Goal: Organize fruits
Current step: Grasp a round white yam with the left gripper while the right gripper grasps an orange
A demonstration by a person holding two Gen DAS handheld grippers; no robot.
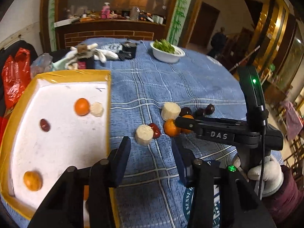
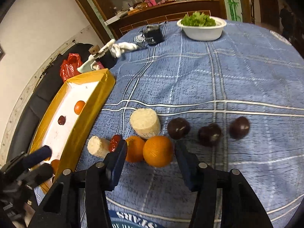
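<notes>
A yellow-rimmed white tray (image 1: pixel 72 75) (image 2: pixel 91 102) lies at the table's left. It holds two oranges (image 1: pixel 81 106), a red date (image 1: pixel 45 125) and a white cylinder piece (image 1: pixel 96 109). On the blue cloth lie two oranges (image 2: pixel 158 151), two white cylinder pieces (image 2: pixel 145 123), a red date (image 2: pixel 114 142) and three dark plums (image 2: pixel 178 128). My right gripper (image 2: pixel 150 152) is open, its jaws on either side of the oranges, one by each; it also shows in the left wrist view (image 1: pixel 180 122). My left gripper (image 1: pixel 152 148) is open and empty by the tray's right edge.
A white bowl of greens (image 1: pixel 167 50) (image 2: pixel 202 27) stands at the far side of the table. White gloves (image 1: pixel 102 54) and a dark case (image 2: pixel 153 35) lie at the far left. A red bag (image 1: pixel 15 76) sits beyond the tray.
</notes>
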